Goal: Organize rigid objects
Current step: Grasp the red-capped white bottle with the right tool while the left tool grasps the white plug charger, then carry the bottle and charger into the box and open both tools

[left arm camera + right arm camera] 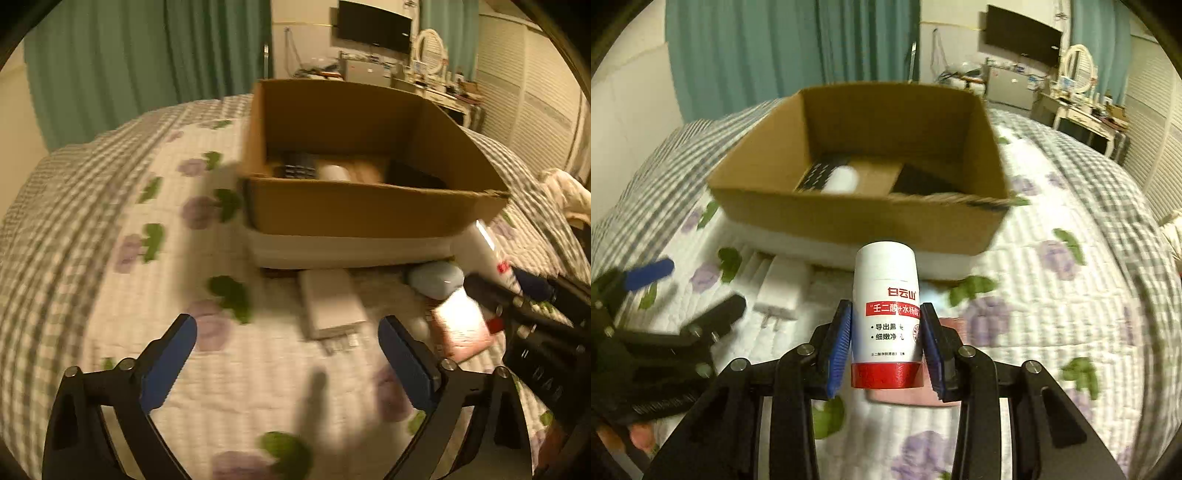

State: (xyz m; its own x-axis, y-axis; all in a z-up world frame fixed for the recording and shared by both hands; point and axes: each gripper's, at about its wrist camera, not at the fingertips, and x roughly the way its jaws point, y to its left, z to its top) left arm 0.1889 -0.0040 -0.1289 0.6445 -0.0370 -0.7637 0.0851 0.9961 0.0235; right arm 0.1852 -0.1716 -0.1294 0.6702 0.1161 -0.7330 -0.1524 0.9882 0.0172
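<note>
Right wrist view shows the right tongs (886,339) clamped on a white canister (885,314) with a red band and red label, the blue pads pressing its two sides near the lower half. The canister points forward toward the cardboard box (864,221), which sits on a white foam slab (945,262) on the quilted bed (1052,314). By the look of it, the step in hand is carrying this canister to the box, which seems to be the collecting place: it already holds a dark remote-like item (822,173), a white rounded object (842,179) and a black flat thing (923,181).

The next move probably calls for lifting the canister above the near wall of the box, which stands between it and the free floor in the middle, then lowering it into that gap before the pads part.

In the left wrist view the left tongs (288,343) stand wide apart with nothing between them, above the quilt. Ahead of them lie a white charger (330,302), a pale blue object (436,278) and a pink packet (461,325), all still outside the box. The charger and packet lie close below the right tongs' path, and the two tools are near each other, so they could knock together.
</note>
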